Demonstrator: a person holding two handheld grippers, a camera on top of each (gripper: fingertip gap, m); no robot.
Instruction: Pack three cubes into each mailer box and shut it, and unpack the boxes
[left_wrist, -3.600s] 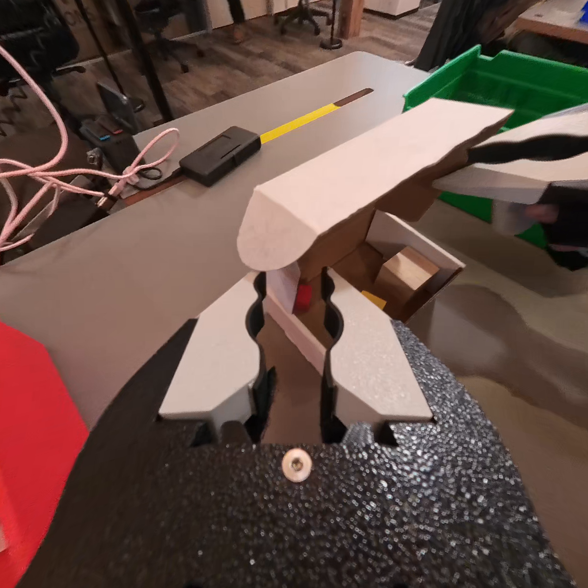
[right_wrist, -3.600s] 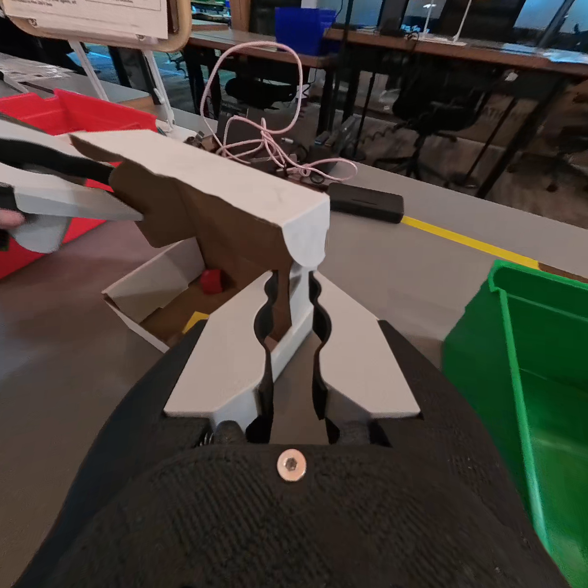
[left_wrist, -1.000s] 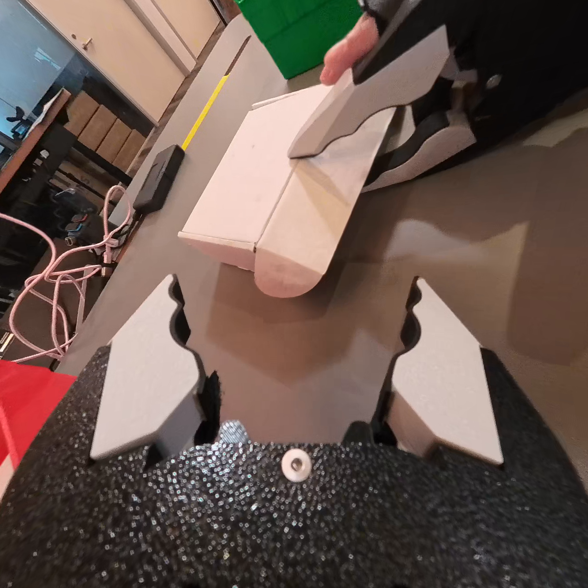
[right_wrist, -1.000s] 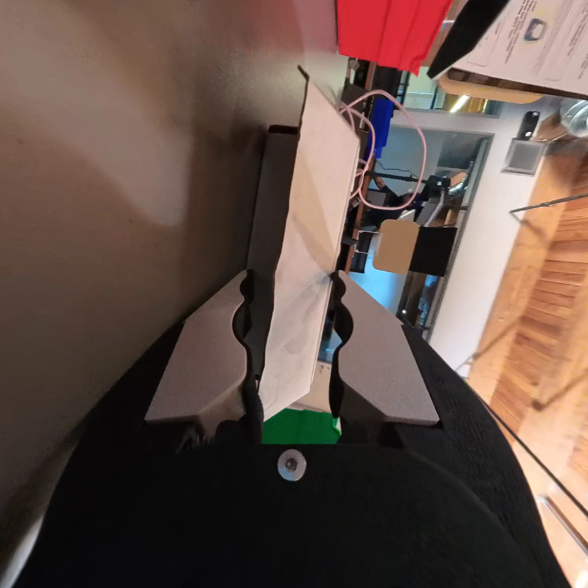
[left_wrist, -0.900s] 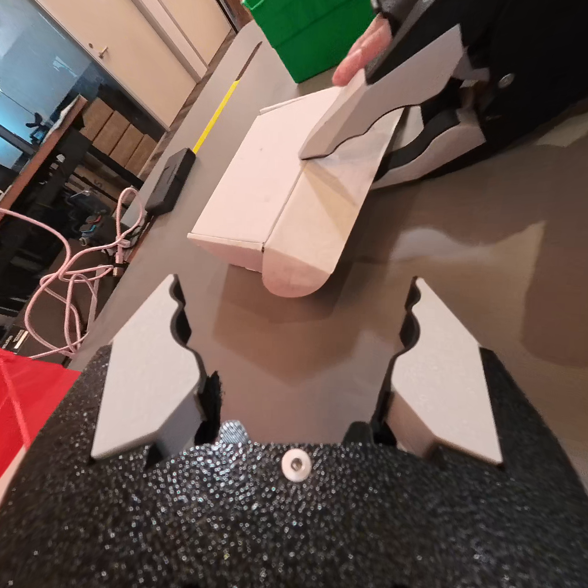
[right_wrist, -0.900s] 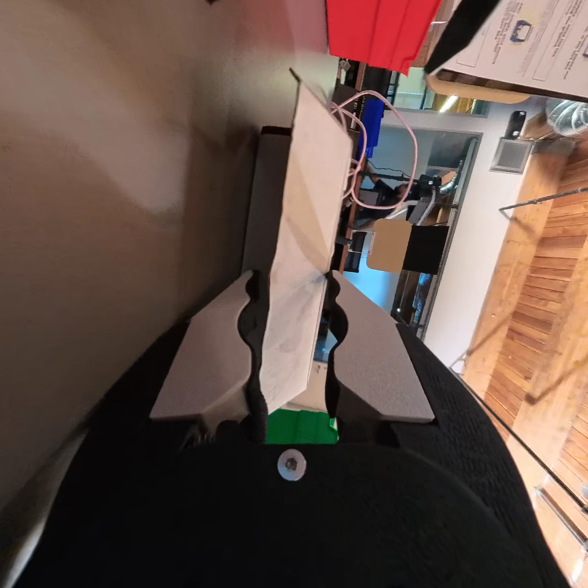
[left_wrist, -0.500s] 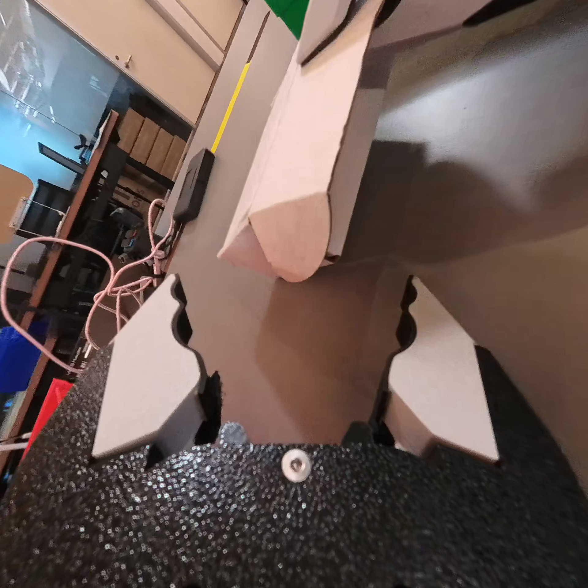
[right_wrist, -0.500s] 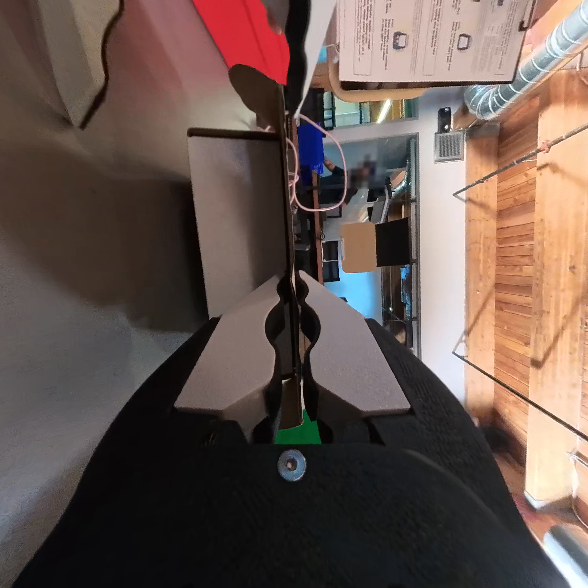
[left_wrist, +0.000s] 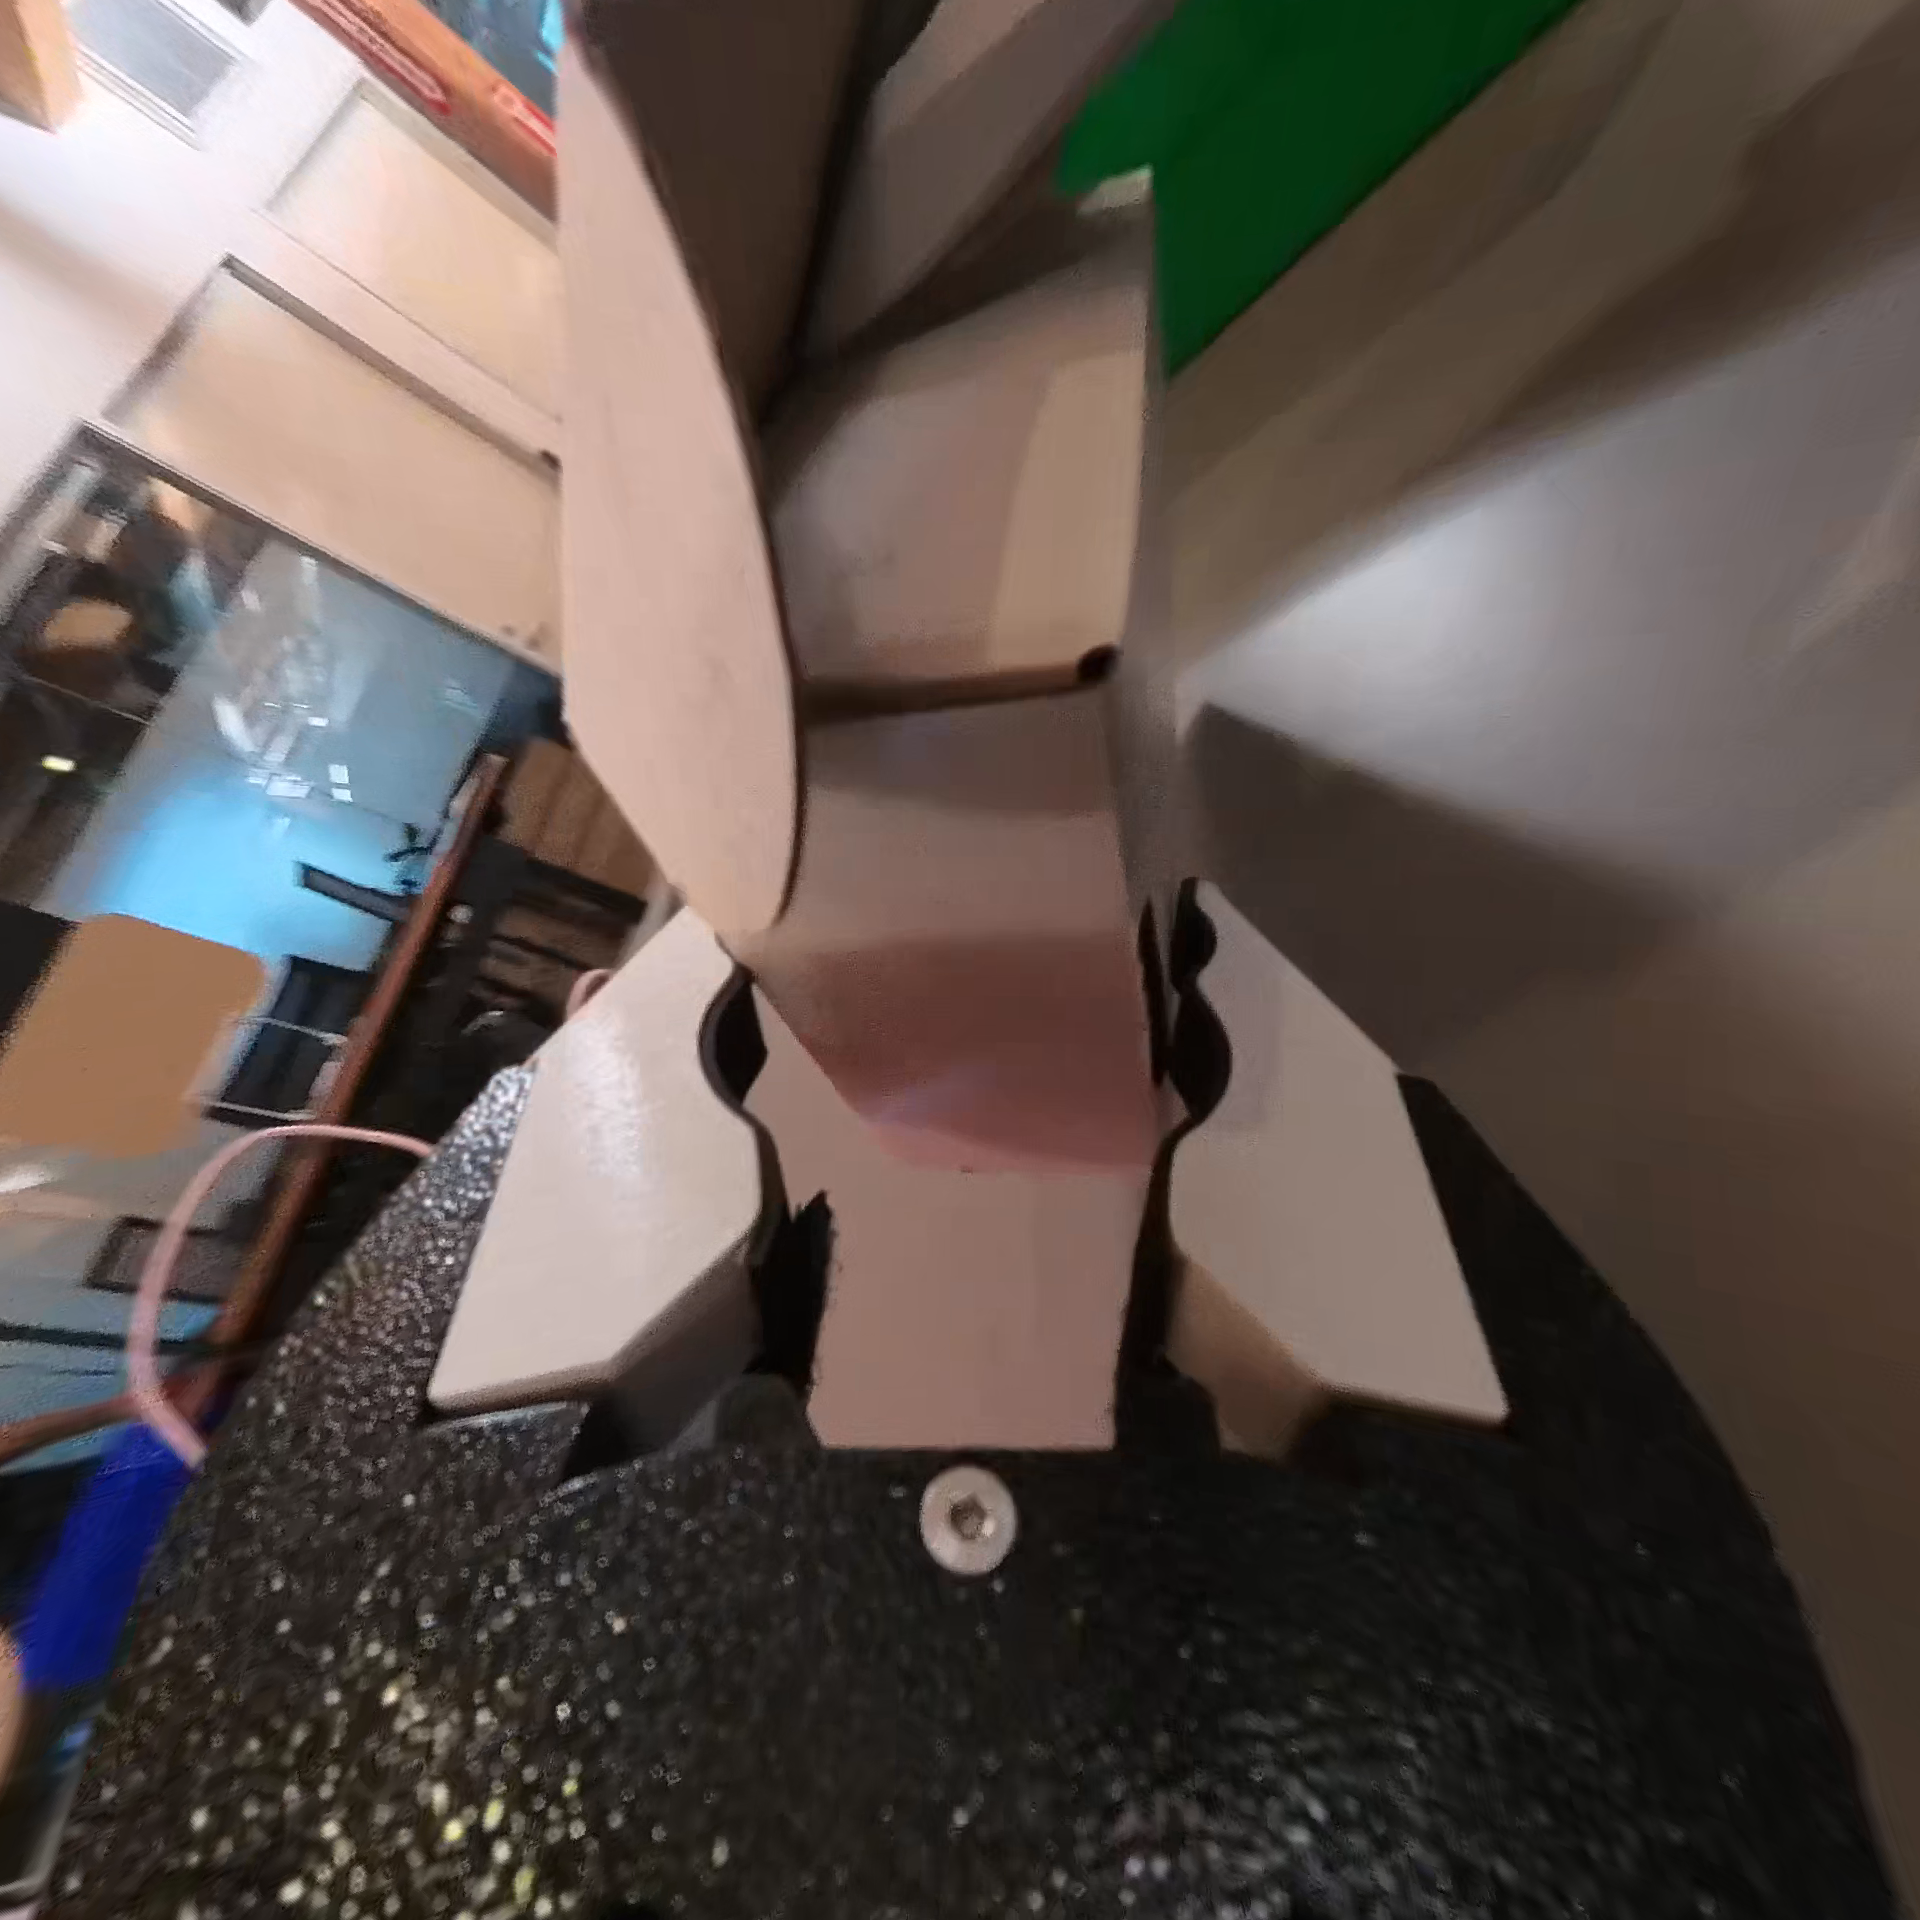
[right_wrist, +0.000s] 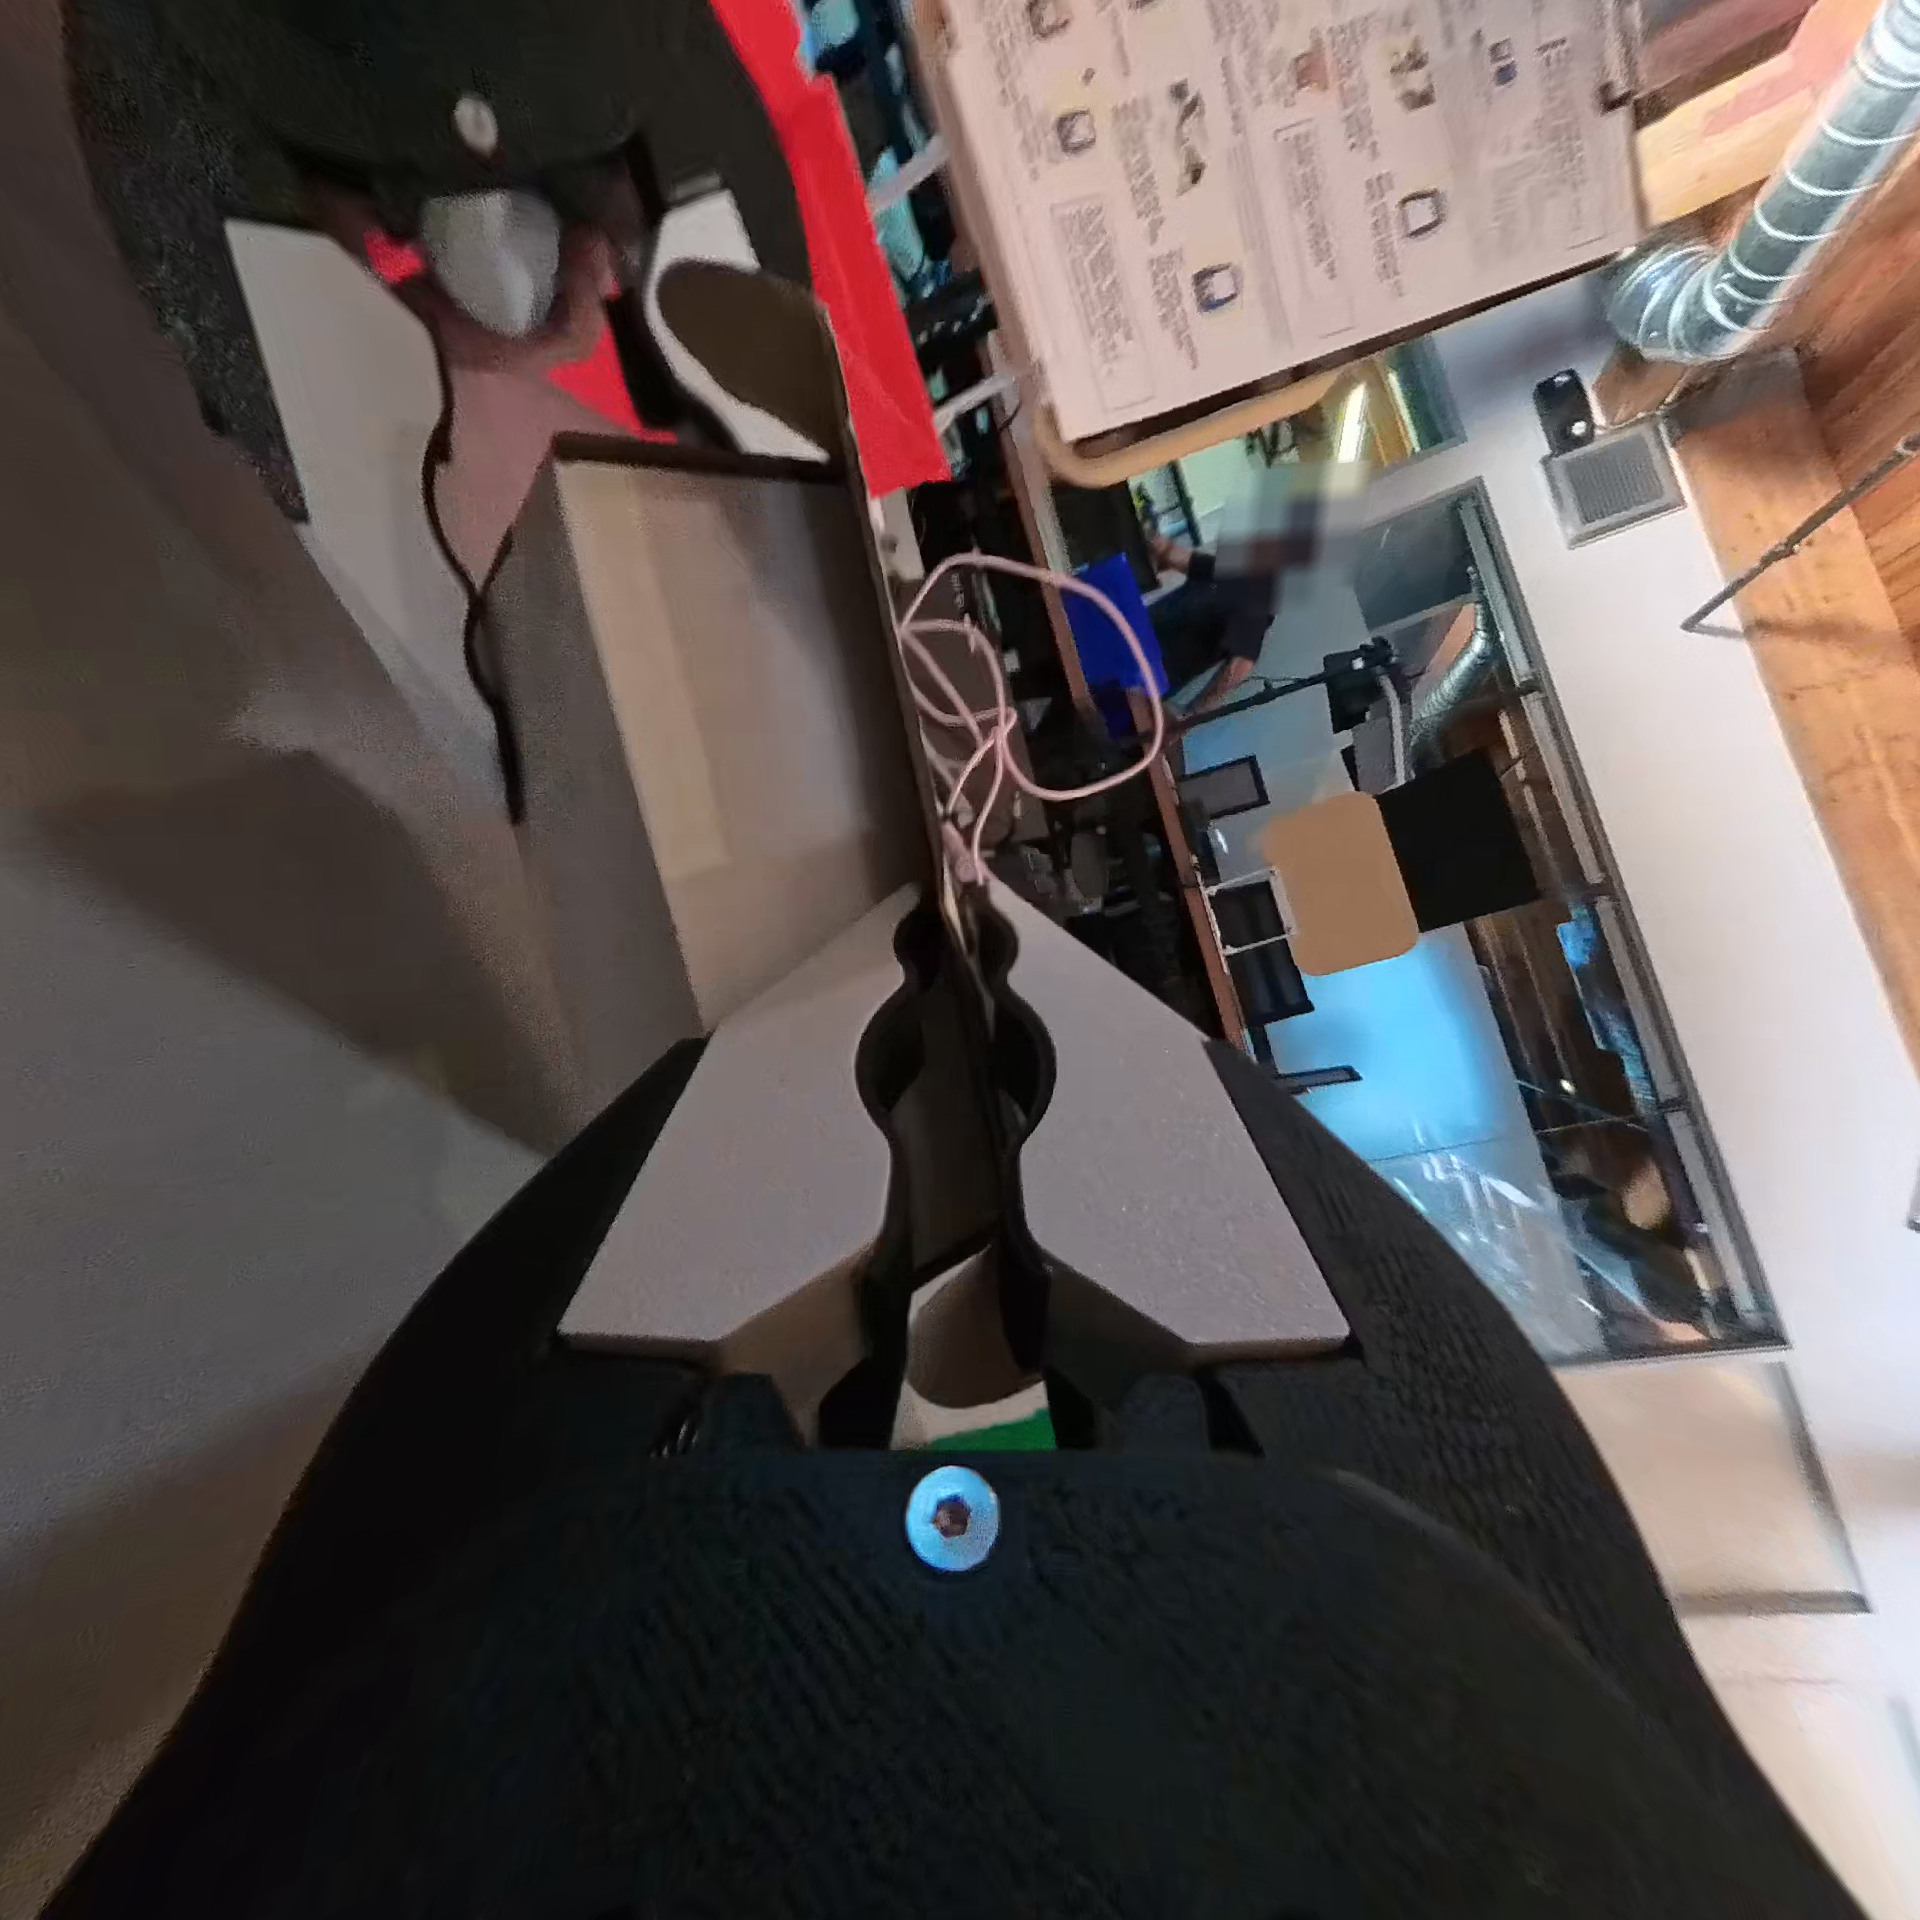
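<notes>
- Mailer box (left_wrist: 966, 831) on its side on the tabletop (left_wrist: 1558, 623), light, stiff cardboard (flaps bendable).
- Left tongs (left_wrist: 951, 1039) clamped across box end.
- Right tongs (right_wrist: 951, 997) pinched shut on lid panel (right_wrist: 883, 582).
- Best gripped across walls, not loose flaps.

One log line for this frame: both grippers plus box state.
left gripper: jaws around end of white mailer box | right gripper: shut on lid flap edge | box: shut, being handled
</notes>
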